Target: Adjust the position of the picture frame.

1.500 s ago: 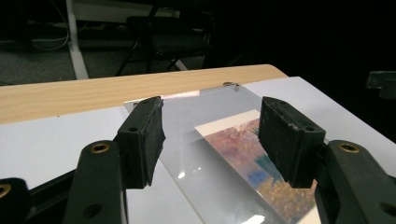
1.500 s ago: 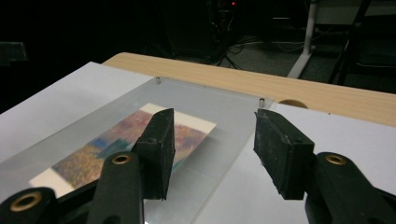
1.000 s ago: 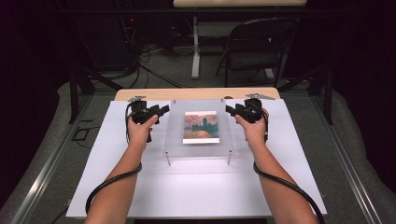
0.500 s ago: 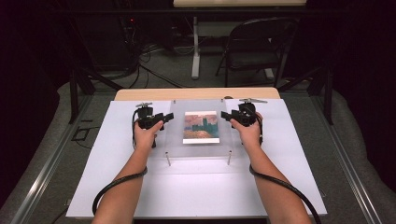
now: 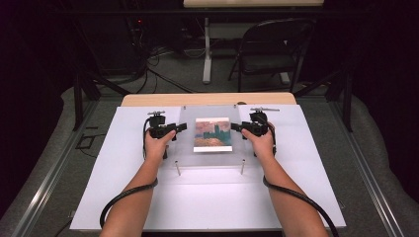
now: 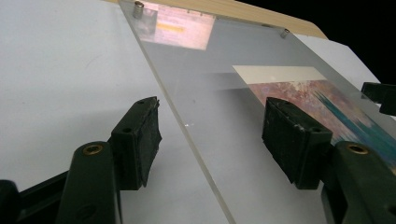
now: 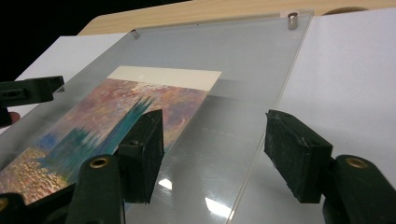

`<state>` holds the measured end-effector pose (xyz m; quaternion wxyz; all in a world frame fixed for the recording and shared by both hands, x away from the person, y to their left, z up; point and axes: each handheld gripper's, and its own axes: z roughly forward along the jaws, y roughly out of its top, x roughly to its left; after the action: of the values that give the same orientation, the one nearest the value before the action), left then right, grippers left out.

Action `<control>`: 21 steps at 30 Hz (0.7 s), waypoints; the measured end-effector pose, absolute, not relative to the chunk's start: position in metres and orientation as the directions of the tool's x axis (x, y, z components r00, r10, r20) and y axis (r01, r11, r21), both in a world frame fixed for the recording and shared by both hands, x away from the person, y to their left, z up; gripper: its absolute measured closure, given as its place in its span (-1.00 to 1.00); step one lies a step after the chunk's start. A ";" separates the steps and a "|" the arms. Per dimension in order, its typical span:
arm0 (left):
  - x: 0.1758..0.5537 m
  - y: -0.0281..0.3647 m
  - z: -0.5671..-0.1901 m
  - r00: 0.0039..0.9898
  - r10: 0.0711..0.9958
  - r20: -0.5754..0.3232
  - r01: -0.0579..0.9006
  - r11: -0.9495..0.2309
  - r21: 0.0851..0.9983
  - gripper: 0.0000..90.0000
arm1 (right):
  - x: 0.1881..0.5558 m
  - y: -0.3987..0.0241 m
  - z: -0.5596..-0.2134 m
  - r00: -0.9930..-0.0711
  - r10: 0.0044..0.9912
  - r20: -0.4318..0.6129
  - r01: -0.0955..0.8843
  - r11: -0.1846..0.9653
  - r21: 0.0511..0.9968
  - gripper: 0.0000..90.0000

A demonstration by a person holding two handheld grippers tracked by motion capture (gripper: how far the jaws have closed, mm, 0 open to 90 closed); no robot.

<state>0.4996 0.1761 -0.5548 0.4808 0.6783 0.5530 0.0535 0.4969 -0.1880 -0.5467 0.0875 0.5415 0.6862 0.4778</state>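
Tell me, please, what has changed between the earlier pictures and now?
Both hands have sunk toward the table; the left gripper and right gripper now straddle the clear acrylic sheet's side edges, the right jaws having just opened wider. The sheet and picture stayed put.

No text, label, brand, number or sign can be read anywhere. The picture under the clear acrylic sheet is a painted scene in teal, pink and gold with a blank cream strip along its top edge and no lettering on it.
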 end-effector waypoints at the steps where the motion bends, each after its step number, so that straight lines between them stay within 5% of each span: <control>1: 0.500 0.176 -0.555 0.382 0.801 -0.461 0.702 0.073 0.708 -0.18 | 0.497 -0.189 -0.547 -0.397 0.825 0.403 0.662 -0.046 0.748 -0.17; 21: 0.501 0.171 -0.559 0.379 0.779 -0.500 0.741 0.068 0.668 -0.23 | 0.498 -0.192 -0.553 -0.384 0.805 0.452 0.709 -0.057 0.703 -0.18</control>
<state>0.5010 0.1707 -0.5588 0.4732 0.6824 0.5567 0.0200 0.4984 -0.1922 -0.5528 0.0507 0.5524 0.6849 0.4723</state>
